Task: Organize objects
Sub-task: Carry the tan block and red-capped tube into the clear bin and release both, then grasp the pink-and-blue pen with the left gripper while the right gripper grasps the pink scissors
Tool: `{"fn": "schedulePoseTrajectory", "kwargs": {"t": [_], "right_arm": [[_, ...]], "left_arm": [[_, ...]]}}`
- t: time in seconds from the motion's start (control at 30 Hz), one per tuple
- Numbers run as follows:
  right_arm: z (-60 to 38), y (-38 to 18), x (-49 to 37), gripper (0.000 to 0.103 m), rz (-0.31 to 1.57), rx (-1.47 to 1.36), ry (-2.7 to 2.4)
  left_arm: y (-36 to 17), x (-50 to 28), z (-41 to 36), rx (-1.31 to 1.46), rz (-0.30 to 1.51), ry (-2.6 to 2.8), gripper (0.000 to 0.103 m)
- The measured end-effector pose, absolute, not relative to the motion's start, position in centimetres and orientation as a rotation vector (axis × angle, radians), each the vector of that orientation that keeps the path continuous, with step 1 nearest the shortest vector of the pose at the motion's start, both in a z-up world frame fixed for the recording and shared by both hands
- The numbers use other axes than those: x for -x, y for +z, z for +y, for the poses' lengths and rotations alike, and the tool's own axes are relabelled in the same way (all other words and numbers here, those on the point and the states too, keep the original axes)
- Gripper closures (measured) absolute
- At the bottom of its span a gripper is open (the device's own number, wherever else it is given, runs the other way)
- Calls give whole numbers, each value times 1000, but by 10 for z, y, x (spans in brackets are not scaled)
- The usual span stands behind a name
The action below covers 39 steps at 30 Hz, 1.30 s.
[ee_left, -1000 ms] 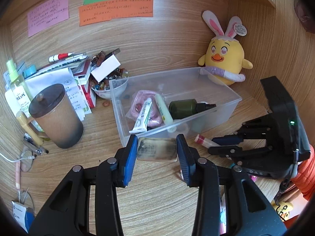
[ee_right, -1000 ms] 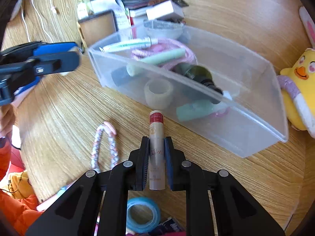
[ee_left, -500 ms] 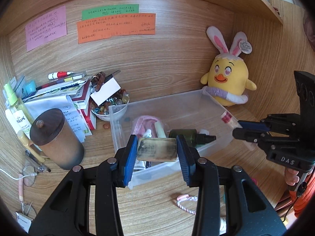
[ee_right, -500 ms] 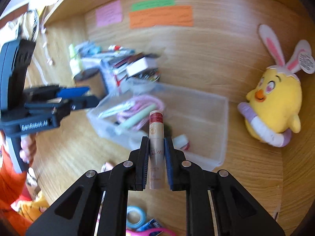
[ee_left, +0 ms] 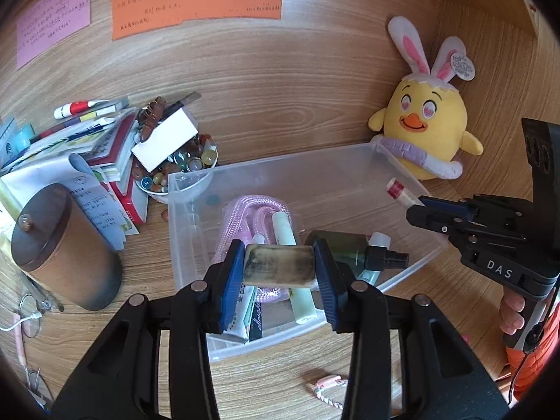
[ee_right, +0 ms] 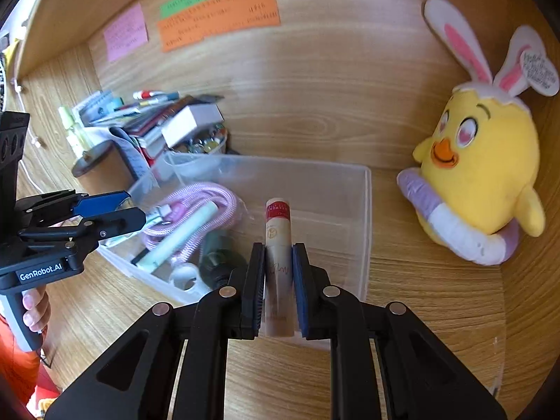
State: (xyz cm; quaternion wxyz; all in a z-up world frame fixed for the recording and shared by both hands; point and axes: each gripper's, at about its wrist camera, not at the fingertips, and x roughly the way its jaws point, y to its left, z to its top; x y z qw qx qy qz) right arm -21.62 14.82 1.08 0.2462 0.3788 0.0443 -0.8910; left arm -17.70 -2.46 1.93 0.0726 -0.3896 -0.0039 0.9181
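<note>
My left gripper [ee_left: 278,262] is shut on a worn beige and black block [ee_left: 278,266] and holds it above the near left part of the clear plastic bin [ee_left: 280,171]. The bin holds a pink cord [ee_left: 245,213], a pale green tube [ee_left: 285,227] and a dark green bottle [ee_left: 344,245]. My right gripper [ee_right: 277,262] is shut on a beige tube with a red cap [ee_right: 278,238], held above the bin's [ee_right: 365,210] right end. That gripper with the tube also shows in the left wrist view [ee_left: 416,206]. My left gripper shows in the right wrist view [ee_right: 108,211].
A yellow chick plush with rabbit ears [ee_left: 428,133] sits right of the bin against the wooden wall. A brown lidded cup [ee_left: 66,245], a bowl of beads [ee_left: 175,171] and stacked booklets [ee_left: 91,140] stand at the left. A braided loop [ee_left: 329,388] lies in front of the bin.
Both grippers have lifted their objects off the desk and carried them forward over the bin. The left gripper has come closer above the bin's contents.
</note>
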Motion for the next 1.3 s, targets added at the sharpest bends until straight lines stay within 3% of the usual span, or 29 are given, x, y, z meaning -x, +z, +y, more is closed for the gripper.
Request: {"fn": "schedulePoseTrajectory", "kwargs": {"t": [0.43, 0.53, 0.77, 0.97, 1.3], "right_arm": [[137, -5, 221, 89, 137, -1110, -2354], [140, 2, 214, 84, 131, -1091, -2362], [154, 23, 185, 62, 99, -1011, -2390], [170, 31, 150, 48, 104, -953, -2392], [182, -2, 83, 46, 252, -1001, -2395]], "left_arm": [[13, 183, -19, 1208, 27, 2739, 60], [20, 176, -16, 1182, 32, 2754, 46], [40, 148, -9, 1085, 81, 2805, 15], [44, 114, -7, 1049, 140, 2830, 5], [7, 61, -4, 1200, 220, 2783, 5]]}}
